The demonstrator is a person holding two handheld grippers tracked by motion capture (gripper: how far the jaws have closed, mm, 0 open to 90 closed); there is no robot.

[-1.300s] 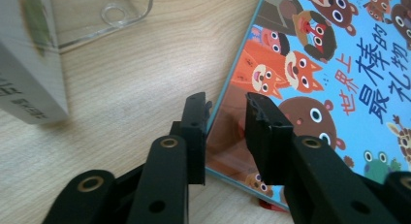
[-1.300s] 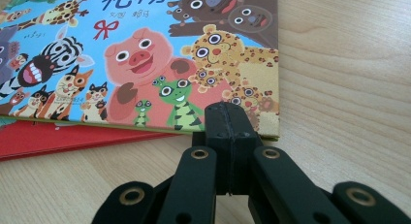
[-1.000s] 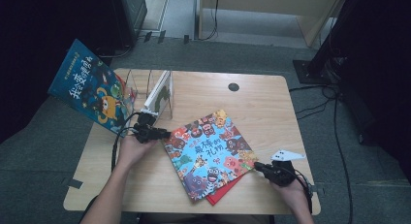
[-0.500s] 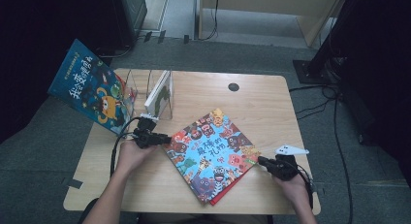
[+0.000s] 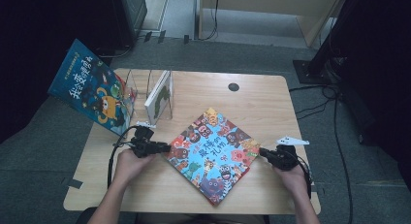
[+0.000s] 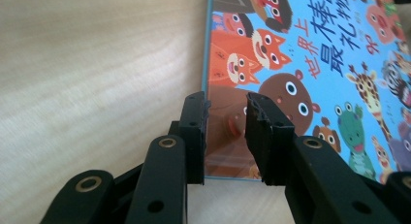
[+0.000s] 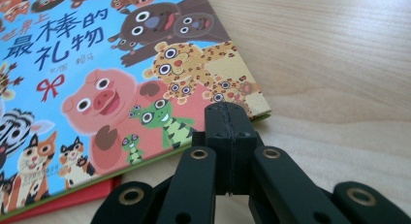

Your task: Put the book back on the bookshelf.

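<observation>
A picture book (image 5: 213, 151) with cartoon animals on a blue cover lies flat mid-table, turned like a diamond, on top of a red book (image 5: 219, 201). My left gripper (image 5: 165, 148) is at its left corner. In the left gripper view that gripper (image 6: 227, 100) has a gap between its jaws, which hover over the cover (image 6: 329, 64) by the corner with nothing clamped. My right gripper (image 5: 262, 152) is at the book's right corner. Its jaws (image 7: 228, 107) are shut together, their tip against the cover's edge (image 7: 97, 64), and the red book (image 7: 58, 202) peeks out below.
A clear wire book rack (image 5: 145, 90) at the back left holds an upright white-and-green book (image 5: 159, 95). A large blue book (image 5: 92, 93) leans at its left end, overhanging the table edge. A black cable hole (image 5: 233, 87) sits farther back. Bare wood (image 5: 271, 107) surrounds the book.
The picture book has turned counterclockwise on the table. My left gripper moved nearer to me with the left corner, and my right gripper moved away with the right corner.
</observation>
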